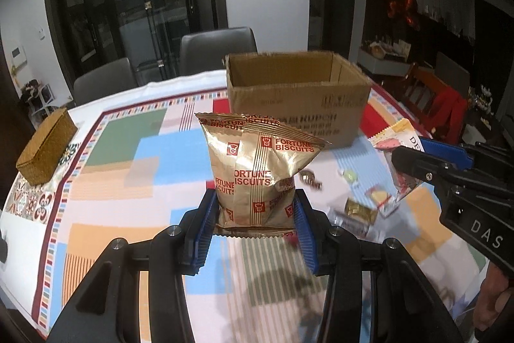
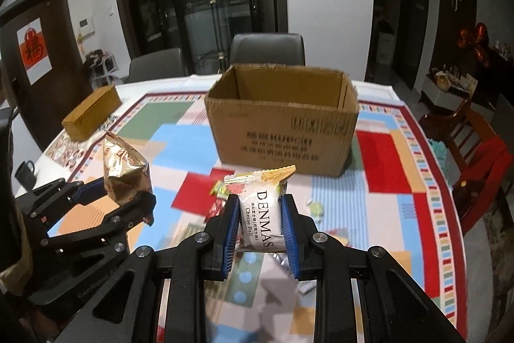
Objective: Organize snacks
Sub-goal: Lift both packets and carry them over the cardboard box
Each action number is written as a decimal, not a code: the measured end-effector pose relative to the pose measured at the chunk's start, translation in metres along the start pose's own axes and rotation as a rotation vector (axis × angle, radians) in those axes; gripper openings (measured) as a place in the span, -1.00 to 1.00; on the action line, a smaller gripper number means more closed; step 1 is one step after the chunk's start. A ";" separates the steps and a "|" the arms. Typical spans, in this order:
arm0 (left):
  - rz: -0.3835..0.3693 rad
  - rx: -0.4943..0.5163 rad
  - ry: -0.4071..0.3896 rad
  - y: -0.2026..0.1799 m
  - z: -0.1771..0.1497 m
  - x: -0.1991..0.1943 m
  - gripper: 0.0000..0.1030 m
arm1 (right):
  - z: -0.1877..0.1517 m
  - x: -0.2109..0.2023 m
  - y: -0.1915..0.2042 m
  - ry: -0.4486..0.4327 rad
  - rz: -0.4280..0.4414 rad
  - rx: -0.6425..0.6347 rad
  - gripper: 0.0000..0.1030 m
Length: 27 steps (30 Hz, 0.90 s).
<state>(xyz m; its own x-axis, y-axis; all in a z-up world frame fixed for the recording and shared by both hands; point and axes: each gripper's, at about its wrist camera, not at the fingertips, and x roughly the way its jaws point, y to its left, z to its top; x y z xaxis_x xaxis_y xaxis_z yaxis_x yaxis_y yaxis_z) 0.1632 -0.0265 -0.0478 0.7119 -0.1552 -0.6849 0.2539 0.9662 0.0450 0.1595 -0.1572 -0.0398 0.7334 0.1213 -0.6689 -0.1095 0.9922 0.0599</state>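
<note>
Left gripper [image 1: 257, 214] pinching gold biscuit bag [image 1: 257, 169] by its lower end, above the tablecloth [image 1: 135, 156]; right gripper [image 2: 260, 224] clamping white cheese-ball packet [image 2: 260, 211]; both short of the open cardboard box [image 2: 282, 130]; possibly slipping, bag top-heavy.

A woven box [image 1: 46, 147] sits at nine o'clock on the patchwork tablecloth [image 1: 128, 169], a black mug [image 2: 26, 172] lies near its left edge, and two grey chairs [image 2: 267, 49] stand at twelve.
</note>
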 end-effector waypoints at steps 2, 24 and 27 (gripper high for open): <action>-0.002 -0.001 -0.013 0.000 0.008 0.000 -0.11 | 0.006 -0.002 -0.002 -0.017 -0.007 0.000 -0.47; -0.023 0.018 -0.138 0.004 0.100 0.011 -0.11 | 0.078 -0.003 -0.034 -0.163 -0.074 0.039 -0.47; -0.023 0.020 -0.138 0.005 0.109 0.020 -0.11 | 0.087 0.001 -0.038 -0.171 -0.081 0.043 -0.47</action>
<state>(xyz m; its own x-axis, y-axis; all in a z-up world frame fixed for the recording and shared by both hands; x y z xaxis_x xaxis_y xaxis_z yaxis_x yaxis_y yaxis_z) 0.2496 -0.0471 0.0180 0.7885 -0.2058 -0.5796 0.2835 0.9579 0.0455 0.2228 -0.1926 0.0214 0.8422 0.0409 -0.5376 -0.0197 0.9988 0.0452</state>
